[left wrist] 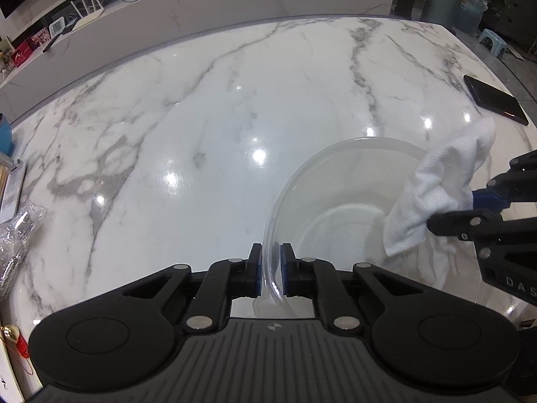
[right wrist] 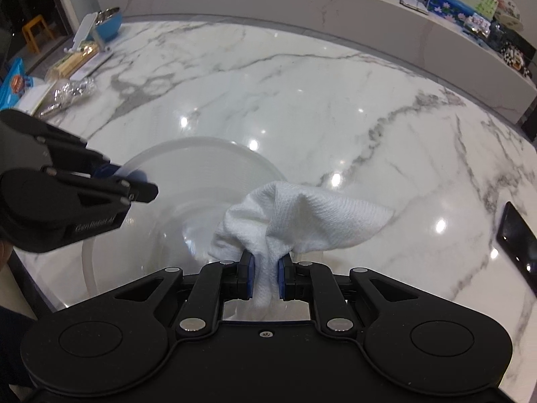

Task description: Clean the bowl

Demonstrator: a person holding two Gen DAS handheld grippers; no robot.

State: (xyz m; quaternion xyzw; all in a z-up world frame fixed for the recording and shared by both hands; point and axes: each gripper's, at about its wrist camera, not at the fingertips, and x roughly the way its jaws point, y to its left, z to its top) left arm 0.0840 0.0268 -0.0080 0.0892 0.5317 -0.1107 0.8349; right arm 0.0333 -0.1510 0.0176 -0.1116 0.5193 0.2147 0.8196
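The clear bowl (left wrist: pixel 335 201) sits on the tabletop (left wrist: pixel 235 100), light, thin-walled, slippery. The left tool (left wrist: pixel 271 268) is clamped on its near rim, the best hold; the right tool (right wrist: pixel 265 277) pinches a soft cloth (right wrist: pixel 302 218) over the bowl.

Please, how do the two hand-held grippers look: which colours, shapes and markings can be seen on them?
The left hand-held gripper and the right hand-held gripper look alike: matte black linkage arms with silver rivets, two round raised discs on the body, and blue pads on the fingers. The left one has a ribbed grey top and pale lettering on its side. No cables are visible.
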